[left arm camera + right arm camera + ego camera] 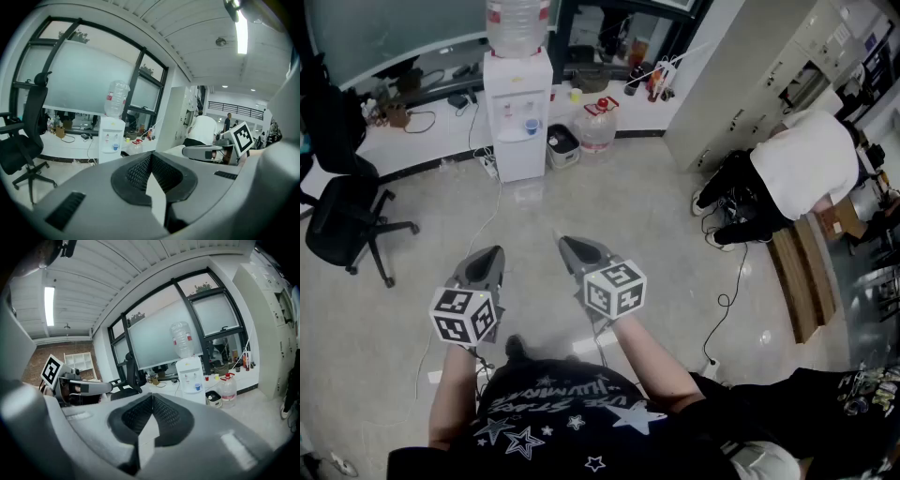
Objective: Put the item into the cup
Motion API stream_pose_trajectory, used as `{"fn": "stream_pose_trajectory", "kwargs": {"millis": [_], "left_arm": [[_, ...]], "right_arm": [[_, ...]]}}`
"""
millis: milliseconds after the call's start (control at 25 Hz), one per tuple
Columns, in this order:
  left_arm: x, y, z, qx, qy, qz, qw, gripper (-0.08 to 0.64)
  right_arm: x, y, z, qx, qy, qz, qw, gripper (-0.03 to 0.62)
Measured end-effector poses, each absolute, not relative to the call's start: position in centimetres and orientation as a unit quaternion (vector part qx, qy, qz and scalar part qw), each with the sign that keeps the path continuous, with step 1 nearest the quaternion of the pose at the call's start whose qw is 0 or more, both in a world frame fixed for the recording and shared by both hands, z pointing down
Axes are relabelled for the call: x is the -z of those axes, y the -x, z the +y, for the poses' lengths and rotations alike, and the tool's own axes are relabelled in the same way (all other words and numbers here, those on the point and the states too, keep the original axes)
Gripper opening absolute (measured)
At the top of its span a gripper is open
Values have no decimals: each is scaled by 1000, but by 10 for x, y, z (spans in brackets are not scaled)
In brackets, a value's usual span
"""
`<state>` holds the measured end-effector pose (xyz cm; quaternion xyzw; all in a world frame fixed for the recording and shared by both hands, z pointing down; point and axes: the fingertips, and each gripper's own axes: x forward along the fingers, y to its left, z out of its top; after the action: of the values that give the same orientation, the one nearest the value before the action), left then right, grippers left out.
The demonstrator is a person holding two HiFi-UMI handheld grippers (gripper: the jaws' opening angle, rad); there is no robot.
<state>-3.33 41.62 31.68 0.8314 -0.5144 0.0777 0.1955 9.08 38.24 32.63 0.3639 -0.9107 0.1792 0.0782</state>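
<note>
I hold both grippers in front of my body, above a pale tiled floor [609,187]. My left gripper [495,249] is shut, its grey jaws pressed together with nothing between them; its own view shows the left gripper [150,157] the same way. My right gripper [562,240] is also shut and empty, as the right gripper [151,397] appears in its own view. They point forward side by side, a short gap apart. A small blue cup [532,125] sits in the niche of a water dispenser [517,112] far ahead. No item lies near the jaws.
A black office chair [342,220] stands at the left. A person in a white shirt [802,164] crouches at the right beside a wooden pallet [802,272]. A large water jug [598,127] and a small bin [562,145] stand by the dispenser. Cables trail over the floor.
</note>
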Motion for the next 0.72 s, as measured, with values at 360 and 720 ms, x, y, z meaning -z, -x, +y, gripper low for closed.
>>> {"fn": "stream_pose_trajectory", "kwargs": {"millis": [360, 720], "left_arm": [[-324, 0, 428, -79, -834, -505, 205, 6], [-333, -44, 455, -75, -829, -510, 217, 6]], "right_arm": [[-334, -115, 399, -186, -362, -910, 76, 2], [-342, -159, 430, -201, -348, -913, 67, 2]]}}
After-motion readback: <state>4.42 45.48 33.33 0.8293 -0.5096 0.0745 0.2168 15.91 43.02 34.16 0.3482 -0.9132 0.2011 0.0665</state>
